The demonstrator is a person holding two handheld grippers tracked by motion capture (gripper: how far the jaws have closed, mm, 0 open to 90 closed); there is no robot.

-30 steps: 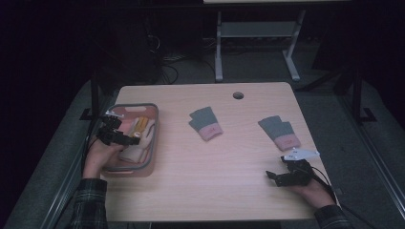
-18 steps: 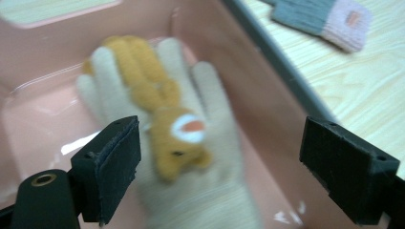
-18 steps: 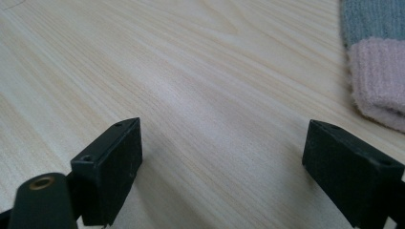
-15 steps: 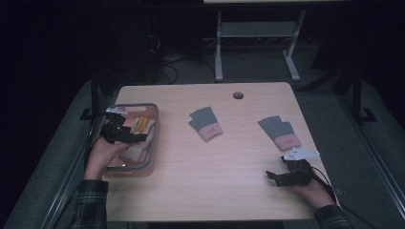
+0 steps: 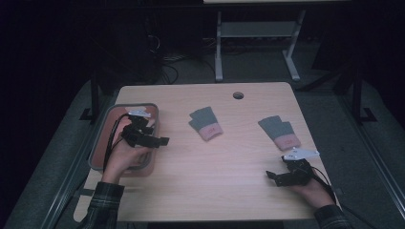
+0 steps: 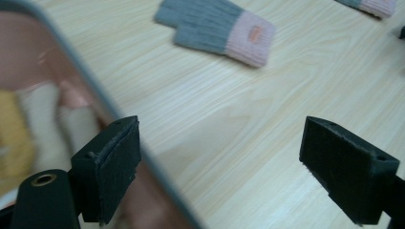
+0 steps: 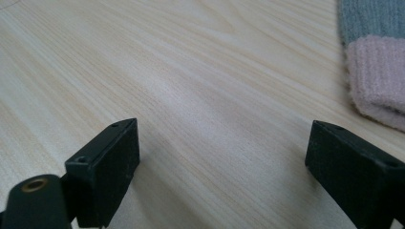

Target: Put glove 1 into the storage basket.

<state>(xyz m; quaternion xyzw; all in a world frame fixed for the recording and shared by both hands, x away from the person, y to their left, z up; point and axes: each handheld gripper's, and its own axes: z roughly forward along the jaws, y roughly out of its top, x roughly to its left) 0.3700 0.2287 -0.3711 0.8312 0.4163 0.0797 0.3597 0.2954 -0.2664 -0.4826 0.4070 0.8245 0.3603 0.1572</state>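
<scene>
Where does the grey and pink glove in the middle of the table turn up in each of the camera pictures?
High view: the middle glove lies at the table's centre, right of the tray.
Left gripper view: the same glove is at the top, beyond the open jaws.
Right gripper view: not in it; the knit piece at its right edge is the other glove.
Shared landmark: the pale wooden table.

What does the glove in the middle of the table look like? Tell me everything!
The middle glove is knitted, woolly-looking, with grey finger parts and a pink ribbed cuff that bears a small orange label. It lies flat on the wooden table, cuff pointing toward the person. Nothing touches it but the table. The tray sits to its left, a second glove to its right. The left claw is open and aimed roughly its way, well short of it.
</scene>
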